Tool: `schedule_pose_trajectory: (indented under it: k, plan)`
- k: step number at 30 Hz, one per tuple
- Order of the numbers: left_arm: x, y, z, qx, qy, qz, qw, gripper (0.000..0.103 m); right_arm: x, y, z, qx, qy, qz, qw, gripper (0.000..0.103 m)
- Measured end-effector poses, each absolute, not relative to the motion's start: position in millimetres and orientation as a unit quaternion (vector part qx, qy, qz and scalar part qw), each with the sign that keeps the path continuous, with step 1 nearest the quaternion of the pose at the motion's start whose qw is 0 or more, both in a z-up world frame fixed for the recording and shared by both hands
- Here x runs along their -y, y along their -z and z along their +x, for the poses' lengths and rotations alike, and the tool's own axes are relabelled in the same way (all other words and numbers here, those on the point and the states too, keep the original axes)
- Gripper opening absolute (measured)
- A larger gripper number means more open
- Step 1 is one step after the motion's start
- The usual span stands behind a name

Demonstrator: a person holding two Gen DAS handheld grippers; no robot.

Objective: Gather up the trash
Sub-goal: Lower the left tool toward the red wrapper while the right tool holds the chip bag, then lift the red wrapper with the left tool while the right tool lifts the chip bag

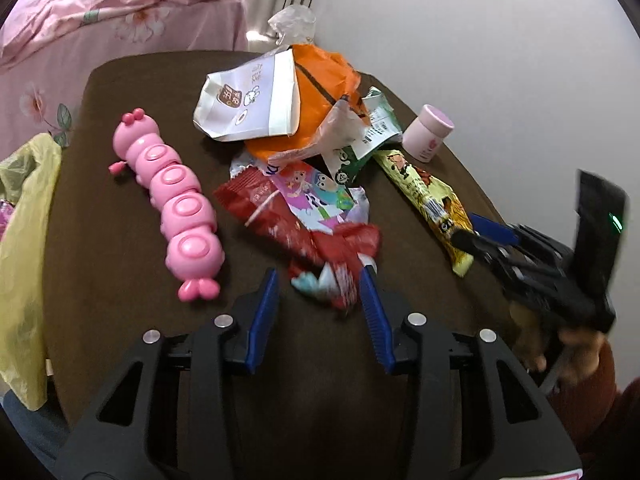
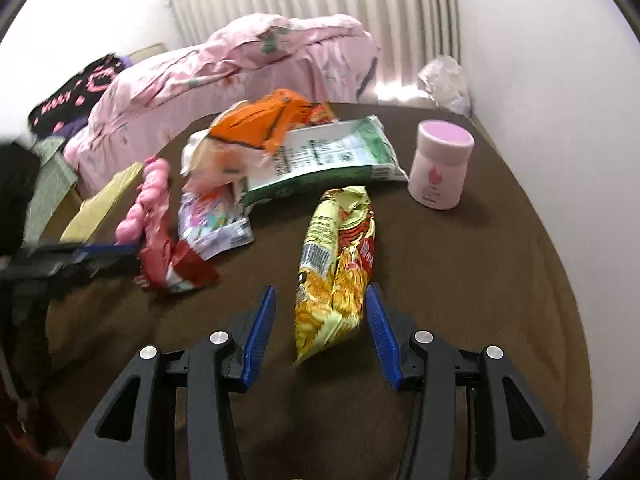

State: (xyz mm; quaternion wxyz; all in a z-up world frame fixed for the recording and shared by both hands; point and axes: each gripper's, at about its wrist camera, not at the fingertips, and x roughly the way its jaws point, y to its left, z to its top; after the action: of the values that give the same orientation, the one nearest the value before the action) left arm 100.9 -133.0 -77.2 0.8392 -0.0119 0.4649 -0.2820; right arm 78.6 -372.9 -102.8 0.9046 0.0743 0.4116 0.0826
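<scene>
Now, left claw open around red wrapper, right claw open around yellow packet.

- Left wrist view: mounted behind the left gripper, close above the brown table, angled steeply down and forward along the blue fingers toward a white wall — a pink caterpillar toy sits left of centre.
- Right wrist view: mounted behind the right gripper, equally near the table, tilted down and facing a pink-covered bed and ribbed curtain.
- Shared ground: both views take in the wrapper pile, the yellow snack packet and the pink jar — and each sees the other gripper at its edge.
</scene>
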Motion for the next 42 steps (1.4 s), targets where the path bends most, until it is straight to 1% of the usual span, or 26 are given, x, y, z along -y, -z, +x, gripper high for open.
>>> schedule_pose_trajectory:
  k: [1,2,3,4,6,8,10,13,15,16,20,21,22,24,26,32,38,42]
  plan:
    - [130.6,75.7,97.7,-0.463,0.284,-0.02,0.84,0.046,373.8,103.7,80.3,-0.413,-0.084,0.08,0.903,0.043]
    - [129.1,75.4,95.5,-0.462,0.285,-0.029,0.839,0.052,373.6,103.8,80.8,-0.412,-0.087,0.081,0.903,0.033]
    - [127.1,76.0,94.5,-0.462,0.287,-0.042,0.838,0.055,372.8,103.8,80.0,-0.411,-0.09,0.076,0.904,0.031]
    - [125.5,77.3,93.7,-0.463,0.288,-0.052,0.836,0.057,371.7,103.1,78.8,-0.408,-0.089,0.071,0.906,0.03]
    - [125.7,82.3,94.9,-0.471,0.288,-0.073,0.83,0.073,368.7,101.7,74.9,-0.403,-0.092,0.06,0.909,0.029]
    - [129.7,86.5,97.6,-0.479,0.283,-0.081,0.827,0.078,368.2,101.8,71.8,-0.403,-0.095,0.057,0.909,0.029]
    - [139.8,88.0,100.6,-0.485,0.274,-0.069,0.828,0.078,372.0,102.6,69.2,-0.401,-0.094,0.064,0.909,0.029]
    - [151.1,85.9,105.3,-0.475,0.251,-0.044,0.842,0.077,379.0,103.9,67.4,-0.398,-0.093,0.081,0.909,0.029]
    - [163.7,89.1,110.7,-0.479,0.239,-0.024,0.844,0.073,380.9,104.1,66.5,-0.394,-0.09,0.084,0.911,0.029]
    - [170.6,91.6,112.9,-0.478,0.232,-0.013,0.847,0.073,381.1,104.1,66.0,-0.393,-0.09,0.084,0.911,0.029]
    - [194.8,97.1,107.2,-0.461,0.193,0.067,0.864,0.073,378.2,105.2,64.0,-0.389,-0.087,0.071,0.914,0.029]
    - [195.6,96.7,104.8,-0.456,0.197,0.071,0.865,0.058,377.7,105.4,62.9,-0.387,-0.087,0.069,0.915,0.029]
    - [190.4,95.7,104.5,-0.455,0.205,0.054,0.865,0.054,377.9,105.5,62.2,-0.385,-0.087,0.068,0.916,0.029]
    - [176.0,94.4,105.7,-0.455,0.212,0.012,0.865,0.053,377.8,105.8,60.7,-0.384,-0.089,0.068,0.917,0.029]
    - [163.5,91.0,103.3,-0.448,0.214,-0.01,0.868,0.052,378.2,105.8,59.5,-0.382,-0.09,0.068,0.917,0.029]
    - [144.7,60.6,84.8,-0.384,0.209,0.009,0.899,0.052,379.1,97.5,55.6,-0.366,-0.095,0.077,0.922,0.029]
    - [107.3,18.9,81.9,-0.324,0.175,0.013,0.93,0.052,370.1,51.9,44.5,-0.292,-0.091,0.054,0.95,0.029]
    - [82.2,-1.7,83.0,-0.301,0.154,0.005,0.941,0.053,358.0,25.9,48.2,-0.265,-0.103,0.037,0.958,0.029]
